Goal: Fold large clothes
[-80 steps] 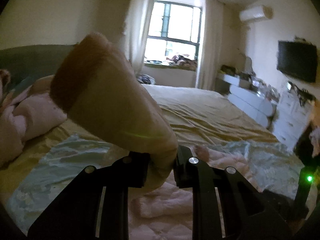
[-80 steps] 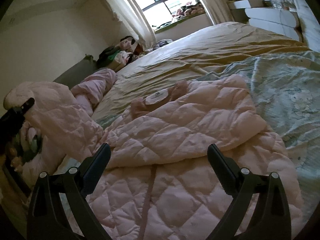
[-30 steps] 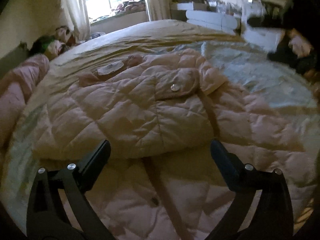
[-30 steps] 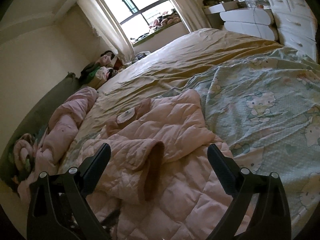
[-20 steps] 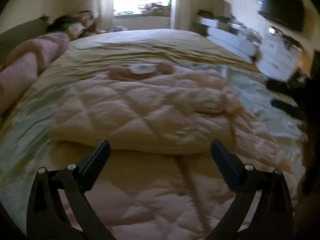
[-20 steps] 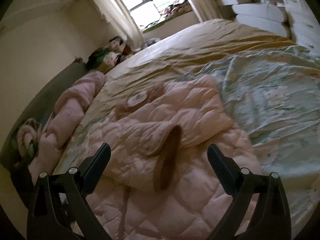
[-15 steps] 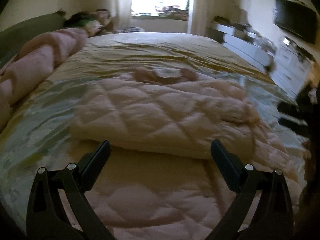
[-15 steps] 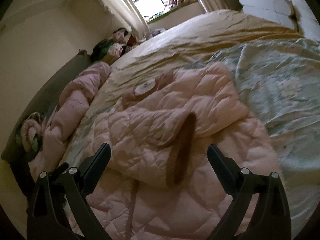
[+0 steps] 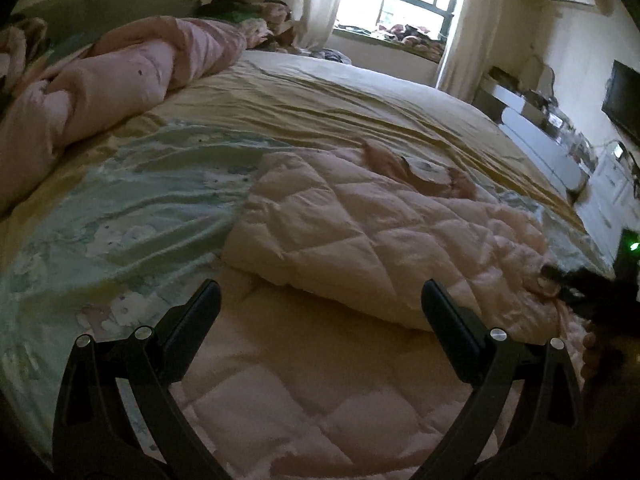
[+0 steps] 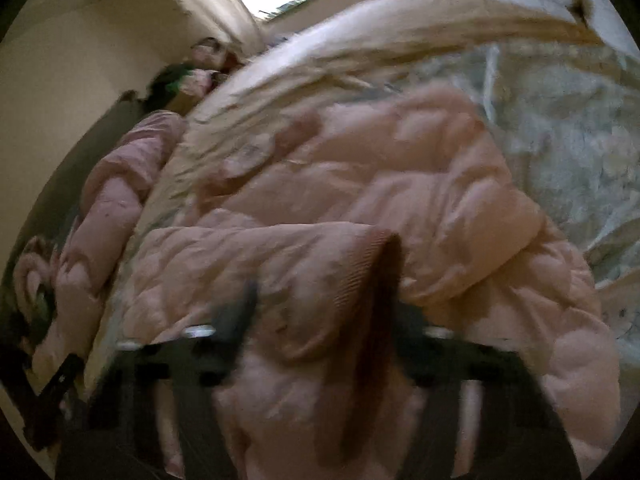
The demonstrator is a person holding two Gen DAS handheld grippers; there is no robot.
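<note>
A pink quilted jacket point(image 9: 360, 240) lies on the bed, one side folded across its body. My left gripper point(image 9: 320, 312) is open and empty, low over the jacket's lower part. In the right wrist view the picture is blurred. The folded sleeve point(image 10: 320, 264) with its brown ribbed cuff point(image 10: 384, 280) fills the space between the fingers of my right gripper point(image 10: 324, 320). The jaws stand close around the sleeve end, but the blur hides whether they grip it.
The jacket lies on a pale green printed sheet point(image 9: 132, 216) over a yellow bed cover point(image 9: 340, 100). A pink duvet point(image 9: 100, 80) is bunched at the headboard side. White drawers point(image 9: 560, 160) and a wall TV point(image 9: 624, 96) stand right of the bed.
My right gripper has pushed forward and narrowed around the sleeve cuff. My left gripper let go of the sleeve it held up earlier, stays open, and has swung left over the jacket.
</note>
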